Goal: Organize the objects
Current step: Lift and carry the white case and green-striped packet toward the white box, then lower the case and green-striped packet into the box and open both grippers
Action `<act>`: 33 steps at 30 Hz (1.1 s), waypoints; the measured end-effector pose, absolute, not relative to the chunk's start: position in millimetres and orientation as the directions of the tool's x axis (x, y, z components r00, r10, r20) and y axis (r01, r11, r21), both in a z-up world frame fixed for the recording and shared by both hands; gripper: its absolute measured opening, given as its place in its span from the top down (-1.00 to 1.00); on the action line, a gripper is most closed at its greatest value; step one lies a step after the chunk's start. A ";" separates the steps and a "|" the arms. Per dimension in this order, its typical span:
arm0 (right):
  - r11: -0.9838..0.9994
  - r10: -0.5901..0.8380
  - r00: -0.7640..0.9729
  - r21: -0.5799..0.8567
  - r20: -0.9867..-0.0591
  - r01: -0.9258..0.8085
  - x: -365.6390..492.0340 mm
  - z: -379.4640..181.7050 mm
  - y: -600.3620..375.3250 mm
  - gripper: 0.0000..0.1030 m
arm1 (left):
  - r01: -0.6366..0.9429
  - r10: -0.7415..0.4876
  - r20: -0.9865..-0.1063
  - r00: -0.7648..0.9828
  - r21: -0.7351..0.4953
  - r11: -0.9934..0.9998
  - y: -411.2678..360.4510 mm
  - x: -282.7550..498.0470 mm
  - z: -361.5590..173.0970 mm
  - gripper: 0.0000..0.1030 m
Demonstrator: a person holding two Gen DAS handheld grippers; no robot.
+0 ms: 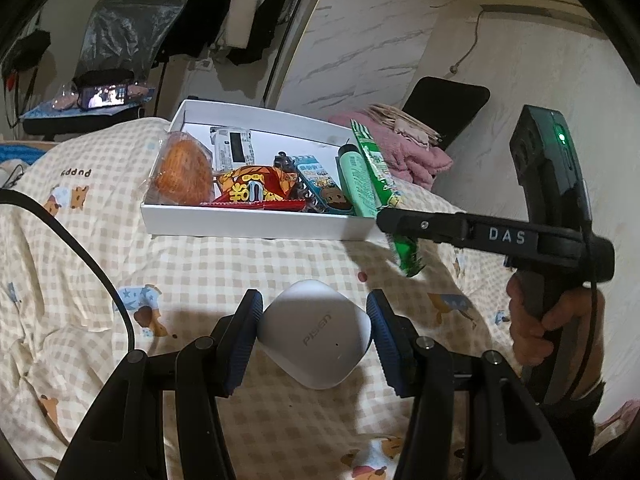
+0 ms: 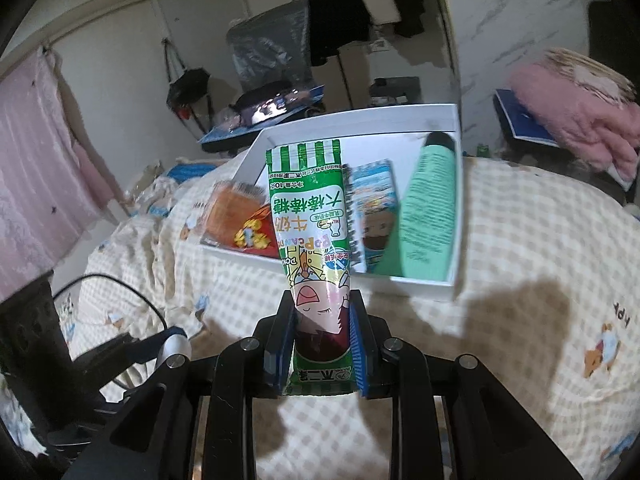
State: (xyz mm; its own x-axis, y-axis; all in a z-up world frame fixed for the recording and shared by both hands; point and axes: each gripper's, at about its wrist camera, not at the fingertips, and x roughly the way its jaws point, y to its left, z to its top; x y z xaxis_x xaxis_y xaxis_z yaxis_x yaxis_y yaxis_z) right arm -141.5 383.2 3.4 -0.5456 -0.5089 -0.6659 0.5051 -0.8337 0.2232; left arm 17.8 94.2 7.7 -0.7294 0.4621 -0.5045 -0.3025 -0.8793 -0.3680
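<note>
So the left gripper has its blue pads pressed onto both sides of a small white rounded case with grey lettering on its lid, held just above the checked bedspread with the little bear prints; the case sits square between the fingers, nothing loose about it; over on the other side the right gripper is clamped tight on a green lollipop packet, jaws nearly together with only the thin wrapper between them, gripping the lower end while the striped top sticks up and away from the camera; from the left wrist view you can see that same packet poking up at a slant right at the near right corner of the white box, with the person's hand wrapped round the gripper handle; the box sits on the bed and it's already pretty full; there's a wrapped orange pastry at the left end, a red and yellow snack bag next to it, a white packet with dark panels behind those, a small blue carton with a cartoon face, and a mint green tube lying along the right wall; a black cable runs across the bedspread on the left; a fluffy pink blanket is bunched up beyond the box; clothes hanging on a rack at the back.
</note>
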 end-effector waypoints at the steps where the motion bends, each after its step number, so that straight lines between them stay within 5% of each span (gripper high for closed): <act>1: -0.829 -0.517 -0.544 0.226 -0.661 0.512 -140.6 4.1 381.5 0.49 | -0.303 0.466 -0.500 -0.730 -0.375 -0.876 92.9 17.9 8.8 -0.12; 21: -0.807 -0.585 -0.697 0.382 -0.415 0.450 -145.0 15.0 409.3 0.49 | -0.155 0.323 -0.540 -0.777 -0.333 -0.930 58.7 -31.3 56.6 -0.12; 28: -0.780 -0.594 -0.769 0.401 -0.235 0.480 -141.3 16.5 407.6 0.49 | -0.178 0.396 -0.561 -0.727 -0.402 -0.898 84.3 -81.1 57.7 -0.12; 33: -0.816 -0.515 -0.854 0.348 -0.077 0.461 -132.0 12.4 398.4 0.49 | -0.080 0.242 -0.567 -0.787 -0.296 -0.952 111.4 -123.0 70.6 -0.12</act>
